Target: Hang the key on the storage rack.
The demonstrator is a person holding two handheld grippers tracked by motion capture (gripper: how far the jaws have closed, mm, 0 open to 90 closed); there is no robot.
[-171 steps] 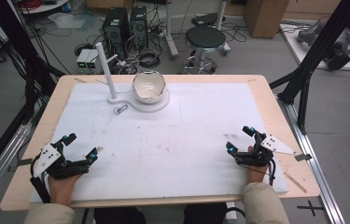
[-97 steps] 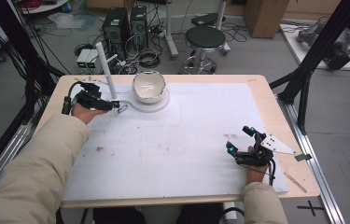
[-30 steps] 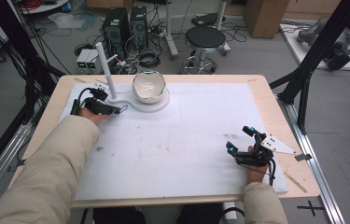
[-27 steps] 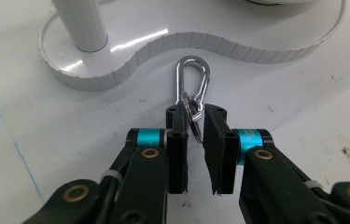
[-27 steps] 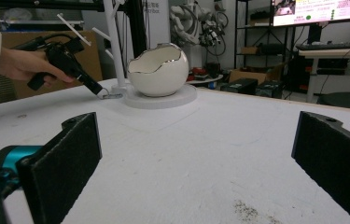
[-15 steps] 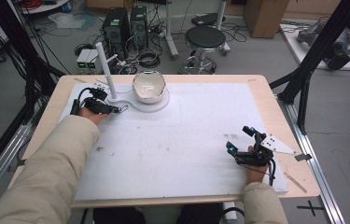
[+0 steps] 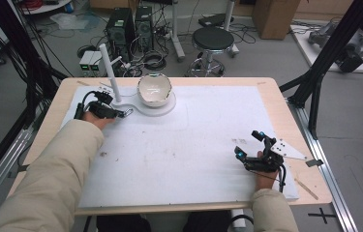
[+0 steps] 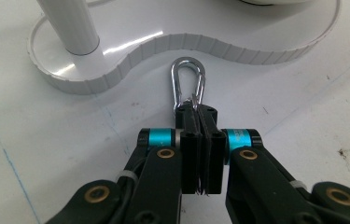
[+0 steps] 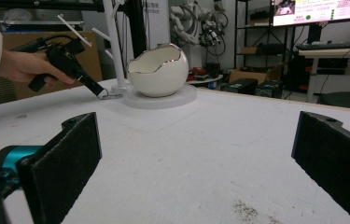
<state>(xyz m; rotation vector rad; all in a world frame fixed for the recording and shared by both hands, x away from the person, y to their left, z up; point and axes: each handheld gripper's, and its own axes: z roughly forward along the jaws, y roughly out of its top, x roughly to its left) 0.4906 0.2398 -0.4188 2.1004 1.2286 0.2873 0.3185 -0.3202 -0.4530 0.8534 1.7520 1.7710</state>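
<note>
A small silver carabiner [image 8: 188,83] lies on the white mat right beside the ribbed edge of a white stand base [image 8: 196,44]. My left gripper [image 8: 199,112] is shut on the carabiner's near end. From above, the left gripper [image 7: 121,114] is at the table's far left, next to the stand's white post [image 7: 109,67] and the egg-shaped white bowl [image 7: 154,89]. The right gripper [image 7: 249,151] rests near the front right, jaws wide open with nothing between them. In the right gripper view the carabiner [image 9: 109,96] shows at the tip of the distant left gripper [image 9: 100,93].
The white mat [image 7: 193,140] covers most of the wooden table [image 7: 276,92]. A grey three-cornered plate [image 7: 290,150] sits on the right gripper. Beyond the table stand a stool [image 7: 213,38], computer towers [image 7: 121,24] and cables on the floor.
The left arm has reached from the front left to the stand at the far left and its gripper has shut on the carabiner. Over the last second nothing has visibly moved.
</note>
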